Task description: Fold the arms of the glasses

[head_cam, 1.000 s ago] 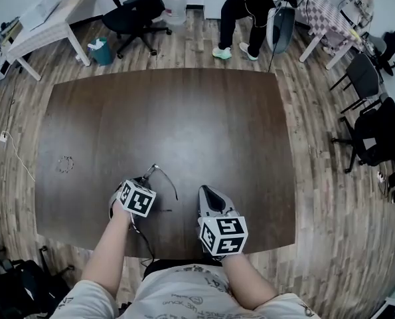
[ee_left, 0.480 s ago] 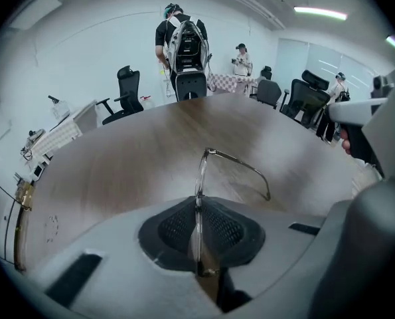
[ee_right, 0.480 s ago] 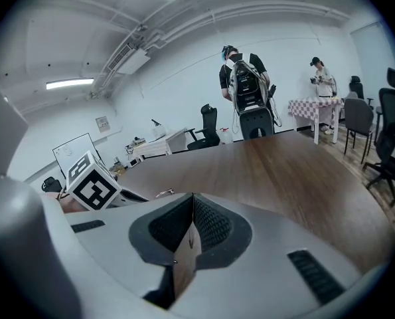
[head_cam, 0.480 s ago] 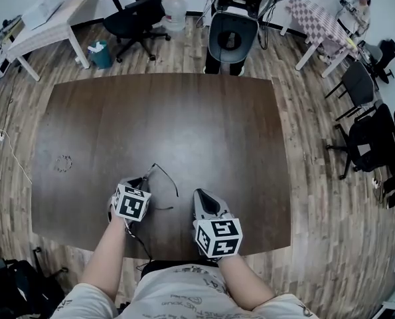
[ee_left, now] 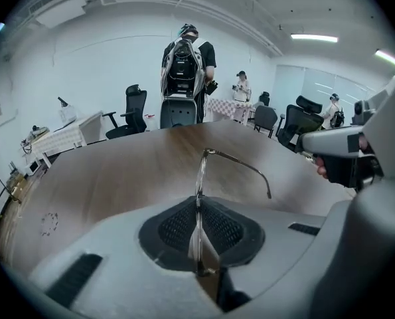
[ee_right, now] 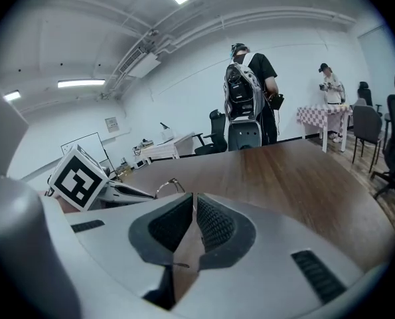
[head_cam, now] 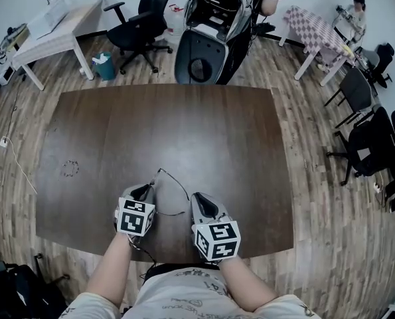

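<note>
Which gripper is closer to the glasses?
Left. The left gripper is closing its fingers on the glasses, with the frame between them. The right gripper sits just to their right, empty and apart from them.

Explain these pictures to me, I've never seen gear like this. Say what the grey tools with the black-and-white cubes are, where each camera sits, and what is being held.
There is no robot here. A person holds a grey two-jaw tool in each hand, and the cube with square markers is part of each tool. The wide picture comes from a camera on the person's head, looking down at the dark brown wooden table. The other two come from cameras riding on the grippers, looking along their jaws. The left gripper is closing its jaws on the thin wire-framed glasses. The front of the frame is pinched between the pads, and one arm sticks out unfolded. The right gripper has its jaws almost together, with nothing between them.
</note>
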The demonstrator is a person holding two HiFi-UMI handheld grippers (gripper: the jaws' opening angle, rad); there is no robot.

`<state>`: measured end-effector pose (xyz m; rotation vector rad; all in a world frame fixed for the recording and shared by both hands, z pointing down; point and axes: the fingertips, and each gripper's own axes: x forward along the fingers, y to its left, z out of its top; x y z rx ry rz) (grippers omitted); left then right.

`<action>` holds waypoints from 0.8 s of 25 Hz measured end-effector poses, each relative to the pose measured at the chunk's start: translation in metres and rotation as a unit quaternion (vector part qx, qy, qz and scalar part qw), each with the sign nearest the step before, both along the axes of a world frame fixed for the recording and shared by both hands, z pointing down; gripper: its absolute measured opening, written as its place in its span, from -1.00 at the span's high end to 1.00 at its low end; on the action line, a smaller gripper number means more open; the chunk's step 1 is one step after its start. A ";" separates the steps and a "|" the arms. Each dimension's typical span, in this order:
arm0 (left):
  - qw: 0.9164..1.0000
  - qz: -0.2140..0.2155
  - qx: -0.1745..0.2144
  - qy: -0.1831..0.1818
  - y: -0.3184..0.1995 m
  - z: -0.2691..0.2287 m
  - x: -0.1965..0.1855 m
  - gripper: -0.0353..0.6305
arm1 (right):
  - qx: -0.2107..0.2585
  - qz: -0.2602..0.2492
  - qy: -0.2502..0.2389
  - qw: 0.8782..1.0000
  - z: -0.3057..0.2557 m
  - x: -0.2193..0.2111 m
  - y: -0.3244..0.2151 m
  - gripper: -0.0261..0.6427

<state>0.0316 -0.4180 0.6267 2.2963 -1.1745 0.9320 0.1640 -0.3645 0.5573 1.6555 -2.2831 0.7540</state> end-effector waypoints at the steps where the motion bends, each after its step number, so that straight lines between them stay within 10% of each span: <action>1: 1.000 -0.001 0.006 0.006 0.004 -0.006 0.002 0.79 | 0.004 -0.006 0.002 1.000 -0.002 -0.003 0.002 0.87; 20: 0.993 0.002 0.108 0.055 0.078 -0.091 -0.018 0.79 | 0.062 -0.025 0.069 0.995 -0.031 -0.045 0.054 0.64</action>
